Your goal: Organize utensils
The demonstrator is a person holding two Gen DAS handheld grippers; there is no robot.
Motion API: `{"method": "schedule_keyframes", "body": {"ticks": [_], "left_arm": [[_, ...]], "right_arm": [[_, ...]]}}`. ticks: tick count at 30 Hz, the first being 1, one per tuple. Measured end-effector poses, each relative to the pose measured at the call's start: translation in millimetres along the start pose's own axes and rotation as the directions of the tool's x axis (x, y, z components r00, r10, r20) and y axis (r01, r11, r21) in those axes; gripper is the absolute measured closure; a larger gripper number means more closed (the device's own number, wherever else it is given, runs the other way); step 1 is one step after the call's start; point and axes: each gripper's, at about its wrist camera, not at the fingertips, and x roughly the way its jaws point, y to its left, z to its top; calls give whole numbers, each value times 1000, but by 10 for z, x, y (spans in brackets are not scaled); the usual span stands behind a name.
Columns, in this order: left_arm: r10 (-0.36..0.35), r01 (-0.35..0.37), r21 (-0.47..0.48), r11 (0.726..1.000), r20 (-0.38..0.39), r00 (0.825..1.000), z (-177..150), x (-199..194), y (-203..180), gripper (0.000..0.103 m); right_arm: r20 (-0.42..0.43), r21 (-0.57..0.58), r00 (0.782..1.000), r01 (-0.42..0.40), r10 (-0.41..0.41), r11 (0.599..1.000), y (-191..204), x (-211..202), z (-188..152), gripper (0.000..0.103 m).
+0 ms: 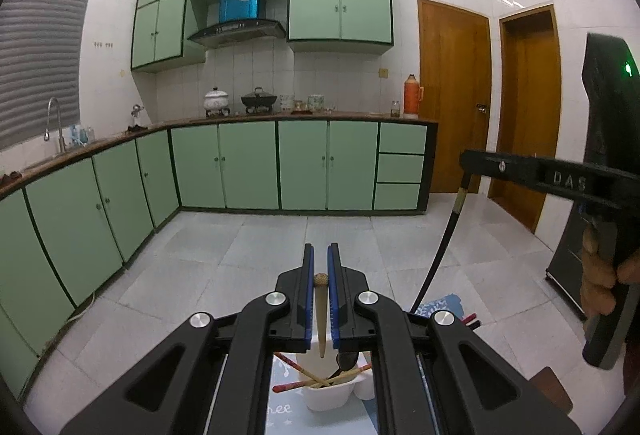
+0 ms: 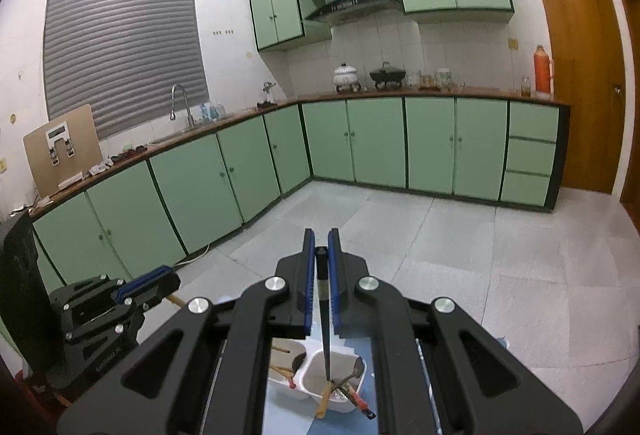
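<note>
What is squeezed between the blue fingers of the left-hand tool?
A tan wooden chopstick, hanging above the white holder; the left wrist view shows it.

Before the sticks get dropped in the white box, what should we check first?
1. Left tool grips its wooden chopstick: ok, pinched between the blue pads, tip pointing down.
2. Right tool grips its black chopstick: ok.
3. Black chopstick's tip is over a compartment of the white holder: ok, it points into the right one.
4. Wooden chopstick is over the holder: ok, the holder shows right below it.
5. Room left in the compartments: cannot tell, chopsticks and a spoon already cross inside.
6. The two tools are apart: ok.
</note>
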Motion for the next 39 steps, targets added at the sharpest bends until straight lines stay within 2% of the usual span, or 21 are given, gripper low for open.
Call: {"method": "schedule_keyframes", "body": {"ticks": [14, 18, 21, 24, 26, 28, 30, 34, 36, 39], "left_arm": [[14, -17, -23, 1000, -106, 994, -335, 612, 139, 97], [7, -11, -27, 1000, -147, 989, -420, 743, 164, 96], [13, -18, -29, 999, -156, 988, -442, 763, 174, 96], [15, -23, -49, 999, -164, 986, -416, 744, 228, 96], [15, -24, -58, 998, -151, 988, -382, 689, 243, 95], [17, -25, -63, 998, -134, 991, -352, 581, 240, 92], [19, -27, -69, 997, -117, 993, -326, 474, 250, 81], [28, -34, -77, 996, -82, 996, -306, 230, 254, 68], [35, -40, -78, 996, -68, 997, -320, 100, 238, 54], [41, -46, -89, 995, -54, 998, -352, -106, 223, 42]], "right_arm": [[-147, 38, 989, -13, 19, 999, -14, 514, -538, 97], [-194, 55, 980, -30, 40, 998, -2, 589, -662, 96], [-197, 77, 979, -29, 43, 997, -16, 567, -687, 93], [-176, 108, 984, -19, 38, 994, -86, 464, -663, 82], [-148, 122, 989, -11, 30, 992, -109, 339, -633, 67], [-121, 129, 992, -6, 22, 992, -132, 212, -613, 63], [-94, 137, 995, -2, 15, 991, -147, 55, -603, 58], [-53, 134, 998, 23, -16, 991, -163, -240, -636, 43], [-33, 138, 999, 38, -34, 990, -146, -409, -678, 33], [-7, 139, 998, 58, -58, 989, -125, -618, -740, 23]]}}
